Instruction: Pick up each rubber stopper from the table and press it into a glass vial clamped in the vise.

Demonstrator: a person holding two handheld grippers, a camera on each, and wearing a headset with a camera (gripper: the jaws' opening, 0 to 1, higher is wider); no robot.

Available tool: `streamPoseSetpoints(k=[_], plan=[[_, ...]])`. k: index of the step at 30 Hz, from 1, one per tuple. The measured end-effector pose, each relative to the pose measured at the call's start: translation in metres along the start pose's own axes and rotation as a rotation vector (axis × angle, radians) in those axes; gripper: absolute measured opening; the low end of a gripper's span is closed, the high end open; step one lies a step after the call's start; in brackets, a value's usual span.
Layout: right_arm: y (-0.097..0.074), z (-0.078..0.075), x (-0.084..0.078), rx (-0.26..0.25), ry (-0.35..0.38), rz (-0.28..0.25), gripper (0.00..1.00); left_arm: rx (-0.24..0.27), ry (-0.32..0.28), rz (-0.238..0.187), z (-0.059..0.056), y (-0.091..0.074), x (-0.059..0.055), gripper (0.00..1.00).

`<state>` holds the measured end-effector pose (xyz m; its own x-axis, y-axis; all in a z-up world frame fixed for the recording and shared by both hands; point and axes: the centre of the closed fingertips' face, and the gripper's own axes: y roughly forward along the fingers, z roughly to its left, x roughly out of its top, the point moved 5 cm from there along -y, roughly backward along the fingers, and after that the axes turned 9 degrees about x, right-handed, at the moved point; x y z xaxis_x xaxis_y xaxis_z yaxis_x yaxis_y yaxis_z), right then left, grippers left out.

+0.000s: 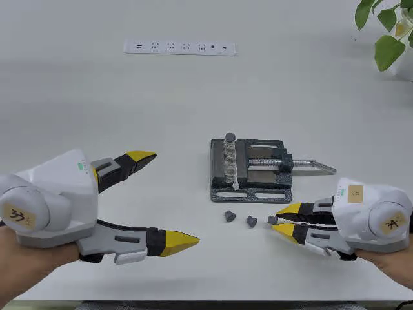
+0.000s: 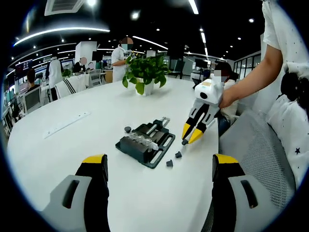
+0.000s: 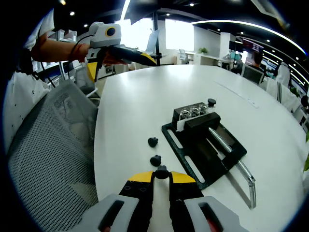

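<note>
The right gripper (image 1: pixel 285 219) has its yellow-tipped jaws drawn in on a small dark grey rubber stopper (image 3: pixel 161 171), pinched at the very tips. Whether that stopper is clear of the surface cannot be told. The left gripper (image 1: pixel 161 199) hangs over the near left of the table with its jaws spread wide and nothing between them.

Just beside the right gripper's tips, two more loose grey stoppers (image 1: pixel 229 216) lie on the tabletop, close to each other and a little in front of the vise. The black metal bench vise (image 1: pixel 258 147) sits near the middle of the table, its screw handle pointing toward the person's right. A row of clear glass vials (image 1: pixel 230 163) stands upright, clamped between the vise's jaws at its left end. The farthest vial in the row carries a seated dark stopper (image 1: pixel 230 137); the tops of the others are too small to read.

The broad white table (image 1: pixel 97 110) is smooth and matte. A white multi-socket power strip (image 1: pixel 179 47) lies flat toward its far edge, well apart from the vise. A leafy green potted plant (image 2: pixel 145 72) in a white pot stands at the far right corner. A grey mesh chair (image 3: pixel 43 154) is drawn up at the near side. Around the table is an open-plan office with a dark ceiling, long strip lights, desks with monitors, and several people standing and seated in the background.
</note>
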<state>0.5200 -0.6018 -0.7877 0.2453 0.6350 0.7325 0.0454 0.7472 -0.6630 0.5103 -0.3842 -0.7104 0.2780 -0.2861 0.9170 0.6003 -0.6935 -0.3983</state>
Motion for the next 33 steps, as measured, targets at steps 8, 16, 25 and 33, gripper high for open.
streamPoseSetpoints(k=[8, 16, 25, 33], plan=[[-0.029, 0.018, 0.058, 0.059, -0.067, -0.1, 0.07, -0.071, 0.03, -0.034, -0.019, 0.01, 0.019, 0.72], [-0.05, 0.039, 0.1, 0.143, -0.113, -0.175, 0.07, -0.162, 0.045, -0.084, -0.037, 0.013, 0.044, 0.49], [-0.057, 0.052, 0.124, 0.204, -0.137, -0.213, 0.07, -0.273, 0.063, -0.124, -0.058, 0.014, 0.066, 0.27], [-0.056, 0.059, 0.132, 0.233, -0.15, -0.225, 0.07, -0.319, 0.083, -0.132, -0.061, 0.016, 0.07, 0.15]])
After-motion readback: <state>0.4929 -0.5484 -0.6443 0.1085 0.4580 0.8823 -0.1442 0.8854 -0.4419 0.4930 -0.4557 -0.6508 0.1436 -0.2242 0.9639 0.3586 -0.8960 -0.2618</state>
